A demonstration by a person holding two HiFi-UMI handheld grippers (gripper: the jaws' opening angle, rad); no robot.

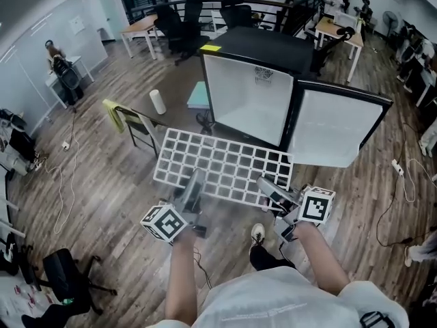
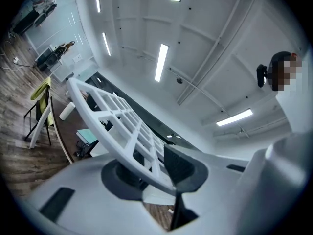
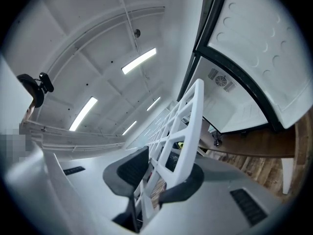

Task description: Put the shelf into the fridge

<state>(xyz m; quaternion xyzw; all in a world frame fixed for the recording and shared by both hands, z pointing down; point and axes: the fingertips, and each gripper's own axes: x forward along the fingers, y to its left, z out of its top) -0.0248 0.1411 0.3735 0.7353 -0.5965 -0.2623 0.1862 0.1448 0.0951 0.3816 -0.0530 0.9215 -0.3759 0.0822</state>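
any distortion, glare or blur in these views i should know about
Head view: fisheye curves the floor, even light, shelf sharp. Left gripper view: ceiling lights blown out, round dark vignette. Right gripper view: same vignette, fridge door edge bowed.

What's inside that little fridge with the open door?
The fridge looks bare: white walls and a small sticker high up. The white shelf is outside, in front. The fridge's black top hides the inner ceiling.

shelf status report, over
Both clamped on shelf near edge: left gripper, right gripper. Shelf raised, outside fridge. Door open, nothing seen in the way.
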